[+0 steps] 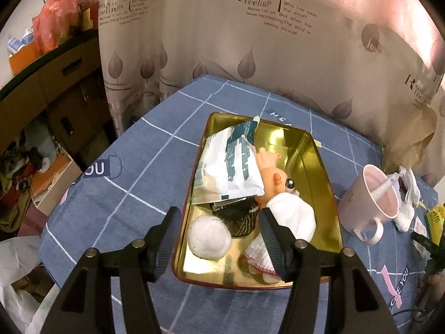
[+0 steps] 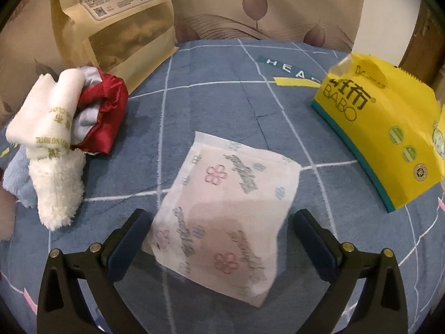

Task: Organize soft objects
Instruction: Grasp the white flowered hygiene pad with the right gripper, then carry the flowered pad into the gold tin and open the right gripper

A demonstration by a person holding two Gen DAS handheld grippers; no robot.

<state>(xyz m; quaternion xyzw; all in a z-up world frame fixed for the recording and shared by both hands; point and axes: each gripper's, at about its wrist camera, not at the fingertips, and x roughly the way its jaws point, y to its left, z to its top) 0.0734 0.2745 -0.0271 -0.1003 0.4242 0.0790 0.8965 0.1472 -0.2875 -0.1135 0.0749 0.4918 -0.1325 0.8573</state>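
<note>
Left wrist view: a gold tin (image 1: 319, 167) stands on the desk (image 1: 144, 150), which is covered by a blue checked cloth, and serves as the collecting box for the soft things. Inside the tin, a white packet (image 1: 230, 164) leans on the far left wall, a doll (image 1: 275, 175) lies beside it, a dark mesh item (image 1: 244, 217) sits in the middle, and a white fluffy ball (image 1: 208, 236) rests at the near left corner. A white cloth (image 1: 294, 217) and a red-edged white cloth (image 1: 258, 253) fill the near right corner. The left gripper (image 1: 219, 231) hangs above the near end of the tin with its jaws apart and nothing between them, which suggests a release position over the ball. A pink mug (image 1: 370, 197) holding a white spoon (image 1: 385, 185) stands to the right of the tin, well outside it.

Right wrist view: a flowered packet (image 2: 225, 208), soft and flat, lies on the desk, far from the tin, which is out of this view. The right gripper (image 2: 222, 228) has its jaws wide on either side of the packet's near end; whether the left pad touches the packet's edge cannot be told, and no squeeze shows. This straddling pose suits a pinch across the packet's width. A white towel roll (image 2: 47, 117), a red satin bundle (image 2: 103, 111) and a fleecy white piece (image 2: 58, 192) wait in a heap to the left of the packet. A yellow tissue pack (image 2: 389, 128) lies to its right, and a brown paper bag (image 2: 119, 25) stands behind.
</note>
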